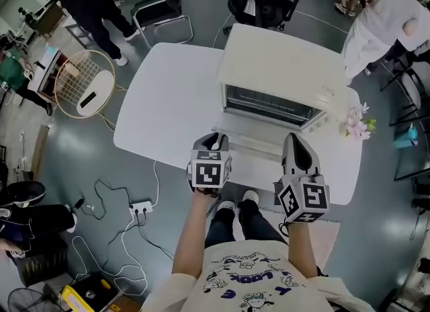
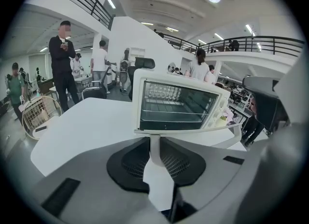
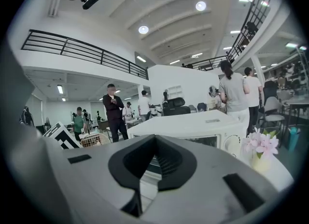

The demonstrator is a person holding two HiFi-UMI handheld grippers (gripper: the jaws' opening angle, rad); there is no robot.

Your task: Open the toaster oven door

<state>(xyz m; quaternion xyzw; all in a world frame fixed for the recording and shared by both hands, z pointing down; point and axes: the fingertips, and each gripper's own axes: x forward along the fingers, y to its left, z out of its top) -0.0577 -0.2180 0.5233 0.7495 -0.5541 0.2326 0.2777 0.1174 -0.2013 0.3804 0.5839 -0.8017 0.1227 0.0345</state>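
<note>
The white toaster oven [image 1: 275, 75] stands on the white table [image 1: 161, 102]. Its door [image 1: 254, 148] hangs open, lying flat toward me, and the wire rack inside shows. My left gripper [image 1: 213, 141] is at the door's front left corner. In the left gripper view the oven [image 2: 176, 105] faces me, and the left gripper [image 2: 154, 148] is shut on the white door handle [image 2: 155, 151]. My right gripper [image 1: 294, 141] hovers over the door's right end. In the right gripper view the right gripper [image 3: 155, 143] has its tips together and nothing in it.
A small vase of pink flowers [image 1: 358, 124] stands to the right of the oven, near the table edge. On the floor lie a round wire basket [image 1: 84, 82] at the left and a power strip [image 1: 141, 206] with cables. Several people and office chairs [image 1: 161, 8] stand around.
</note>
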